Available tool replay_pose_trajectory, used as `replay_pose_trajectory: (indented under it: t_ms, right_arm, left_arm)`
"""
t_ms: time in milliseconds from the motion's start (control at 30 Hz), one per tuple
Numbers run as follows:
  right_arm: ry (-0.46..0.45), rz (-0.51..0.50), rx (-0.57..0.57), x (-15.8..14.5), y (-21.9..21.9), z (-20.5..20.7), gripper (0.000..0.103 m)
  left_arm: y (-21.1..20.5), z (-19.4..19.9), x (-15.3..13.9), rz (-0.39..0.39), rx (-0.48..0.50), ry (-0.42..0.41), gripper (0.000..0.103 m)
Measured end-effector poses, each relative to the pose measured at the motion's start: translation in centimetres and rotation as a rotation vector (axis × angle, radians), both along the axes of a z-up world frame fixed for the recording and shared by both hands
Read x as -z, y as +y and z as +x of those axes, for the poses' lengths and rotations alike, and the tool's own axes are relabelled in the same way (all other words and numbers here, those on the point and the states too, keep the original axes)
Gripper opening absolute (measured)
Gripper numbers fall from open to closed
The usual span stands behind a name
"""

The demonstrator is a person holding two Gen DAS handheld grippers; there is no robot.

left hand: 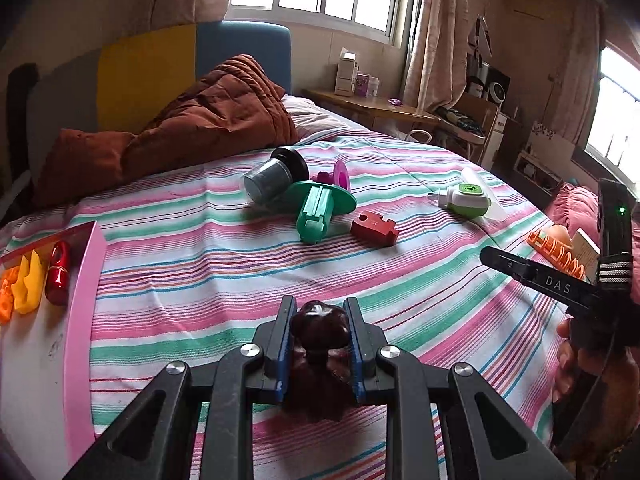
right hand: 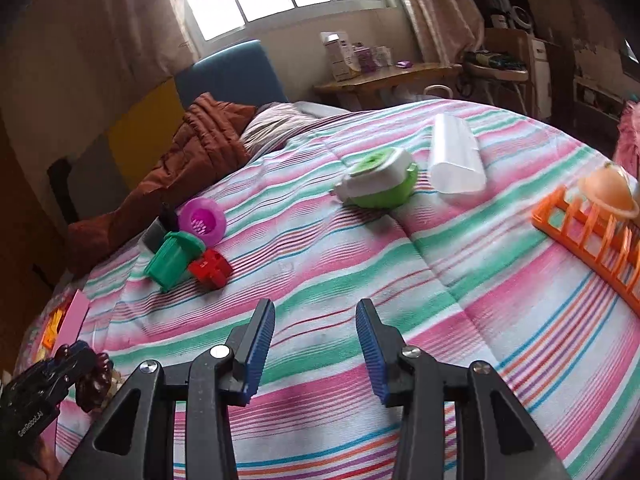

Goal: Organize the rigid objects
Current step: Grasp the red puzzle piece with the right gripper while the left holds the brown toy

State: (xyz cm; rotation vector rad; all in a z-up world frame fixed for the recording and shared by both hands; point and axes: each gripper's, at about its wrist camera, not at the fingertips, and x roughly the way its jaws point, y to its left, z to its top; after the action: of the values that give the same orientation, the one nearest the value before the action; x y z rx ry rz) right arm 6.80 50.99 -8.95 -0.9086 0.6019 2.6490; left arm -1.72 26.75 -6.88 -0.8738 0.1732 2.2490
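Note:
My left gripper (left hand: pixel 320 303) is shut on a dark brown knobbed object (left hand: pixel 318 326), held low over the striped bedspread. At the left edge stands a pink-rimmed tray (left hand: pixel 82 312) holding a red glossy cylinder (left hand: pixel 58 276), a yellow piece (left hand: pixel 28 284) and an orange piece (left hand: pixel 6 296). My right gripper (right hand: pixel 315 306) is open over the bed with nothing between its fingers. Ahead lie a green flanged piece (left hand: pixel 320 208), a red block (left hand: pixel 375 229), a magenta cup (left hand: pixel 340 174) and a grey jar with a black lid (left hand: pixel 276 176).
A green-and-white device (right hand: pixel 380 184) and a white translucent container (right hand: pixel 456 160) lie further right. An orange rack (right hand: pixel 592 240) with a peach ball (right hand: pixel 610 192) sits at the right edge. A rust-brown quilt (left hand: pixel 208 120) is piled at the headboard.

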Motion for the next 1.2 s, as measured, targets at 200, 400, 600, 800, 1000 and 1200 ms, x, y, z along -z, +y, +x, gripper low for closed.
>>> replay_pose_trajectory:
  t_ms: [200,400,600,800,1000,1200]
  right_arm:
    - [-0.085,0.057,-0.255,-1.5,-2.9,-6.8,0.044]
    - [-0.168,0.092,-0.337,-0.2,-3.2,-12.7,0.044]
    - [-0.190,0.127,-0.434,0.9,-4.7,-14.2,0.045]
    - [-0.178,0.111,-0.407,1.3,-4.1,-13.6,0.032]
    - [-0.172,0.098,-0.368,0.9,-4.9,-11.1,0.032]
    - [-0.165,0.059,-0.212,1.0,-6.0,-7.5,0.033]
  left_arm:
    - [-0.1,0.1,0.0,0.001,-0.003,0.006,0.023]
    - [-0.4,-0.2,0.1,0.012,-0.011,0.006,0.023]
    - [-0.1,0.0,0.2,0.002,-0.011,0.024,0.023]
    - [-0.3,-0.1,0.3,0.012,-0.009,0.020,0.023]
    - [-0.4,-0.2,0.4,0.023,-0.008,0.016,0.023]
    - [-0.7,-0.3,0.3,0.039,-0.010,0.002,0.023]
